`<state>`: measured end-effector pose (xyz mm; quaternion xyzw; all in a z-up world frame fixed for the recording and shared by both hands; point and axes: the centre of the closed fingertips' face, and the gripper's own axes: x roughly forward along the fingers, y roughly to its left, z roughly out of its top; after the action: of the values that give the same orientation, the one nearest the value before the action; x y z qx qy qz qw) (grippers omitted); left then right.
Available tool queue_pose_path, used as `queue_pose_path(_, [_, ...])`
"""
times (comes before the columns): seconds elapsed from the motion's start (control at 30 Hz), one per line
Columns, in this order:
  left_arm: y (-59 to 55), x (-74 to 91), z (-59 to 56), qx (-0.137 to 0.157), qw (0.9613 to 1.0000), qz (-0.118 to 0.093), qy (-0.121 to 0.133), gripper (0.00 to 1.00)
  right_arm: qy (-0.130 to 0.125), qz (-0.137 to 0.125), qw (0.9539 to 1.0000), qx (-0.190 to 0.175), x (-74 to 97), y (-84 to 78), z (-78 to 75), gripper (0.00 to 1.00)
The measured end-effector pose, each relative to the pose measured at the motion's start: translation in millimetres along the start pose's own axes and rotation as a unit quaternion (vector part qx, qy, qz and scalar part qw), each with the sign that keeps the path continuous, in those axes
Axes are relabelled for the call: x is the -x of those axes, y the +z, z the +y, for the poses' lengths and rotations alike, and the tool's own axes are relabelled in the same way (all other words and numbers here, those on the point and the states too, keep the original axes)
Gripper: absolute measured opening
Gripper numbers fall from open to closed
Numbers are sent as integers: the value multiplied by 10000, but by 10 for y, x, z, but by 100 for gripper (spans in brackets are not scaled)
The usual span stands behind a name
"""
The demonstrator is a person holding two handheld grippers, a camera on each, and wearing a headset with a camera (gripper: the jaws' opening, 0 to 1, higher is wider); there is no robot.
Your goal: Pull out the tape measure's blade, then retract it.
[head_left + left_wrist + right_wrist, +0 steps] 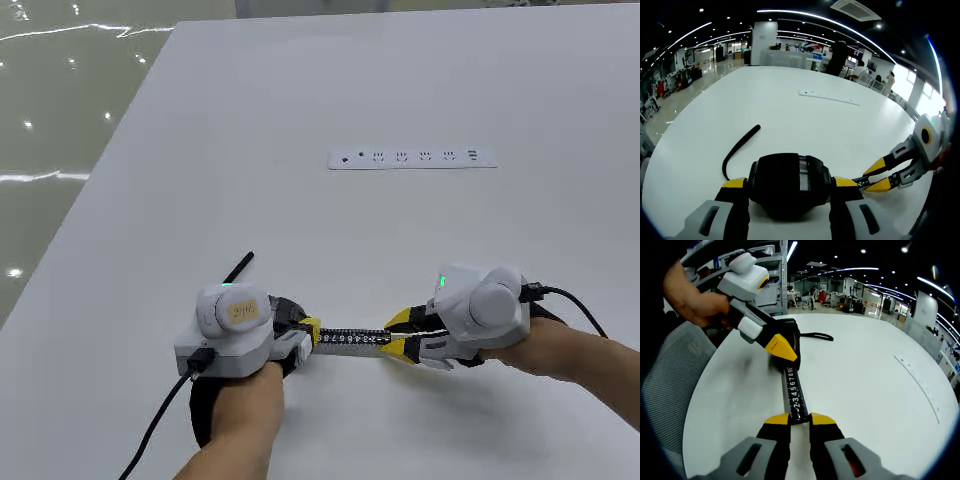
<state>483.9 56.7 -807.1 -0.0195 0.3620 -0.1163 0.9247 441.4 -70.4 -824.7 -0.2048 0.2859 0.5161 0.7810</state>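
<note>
White tabletop (400,80) fills the head view, and near its front edge the left gripper (300,335) has its yellow-tipped jaws clamped on either side of the black tape measure (286,312). A short length of blade (352,337) runs from the case, low over the surface, to the right gripper (401,336), whose jaws are pinched together on the blade's free end. A black strap (238,267) lies on the table just behind the left gripper, and a white power strip (412,158) lies well apart, farther back. In the left gripper view the case sits squarely between the two jaws, both yellow tips pressed against its sides, with the strap curling away to the left. The right gripper comes in from the right with its tips closed on the thin edge of the blade. In the right gripper view the blade stretches straight ahead, its printed numbers facing up, from the closed jaws at the bottom to the case. There the left gripper, held in a hand (695,300), grips the case beside a grey mesh chair (670,370).
</note>
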Motion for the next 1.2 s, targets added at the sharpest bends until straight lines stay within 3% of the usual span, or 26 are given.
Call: queue_pose_path(1.2, [2,3,21,116,9999,6,-24,62,37,-136,9999,34,-403,336,92,13])
